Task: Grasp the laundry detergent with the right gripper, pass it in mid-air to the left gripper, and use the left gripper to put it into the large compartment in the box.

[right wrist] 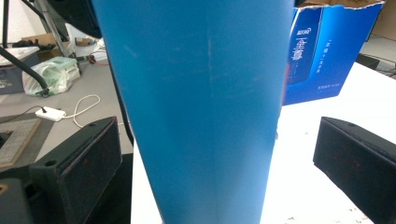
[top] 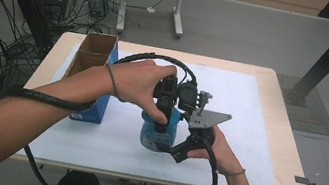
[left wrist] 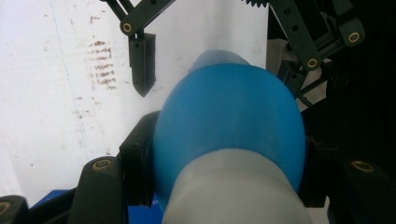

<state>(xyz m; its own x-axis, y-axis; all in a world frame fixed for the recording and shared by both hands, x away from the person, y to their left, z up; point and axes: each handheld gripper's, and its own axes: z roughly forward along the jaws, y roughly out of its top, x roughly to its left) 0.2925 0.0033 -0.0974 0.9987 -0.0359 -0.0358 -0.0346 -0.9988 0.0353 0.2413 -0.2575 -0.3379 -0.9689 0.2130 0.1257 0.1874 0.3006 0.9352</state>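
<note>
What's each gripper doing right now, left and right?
Left gripper: closed on the blue bottle, pads pressing its sides.
Right gripper: open, jaws standing apart on either side of the bottle, not touching it.

Right half of the worktop (top: 266, 140) is wide open, loads of room to pass there. The open blue box (top: 97, 68) stands along the left edge, and the blue cup (top: 158, 132) sits mid-worktop, with only a narrow lane between them.
</note>
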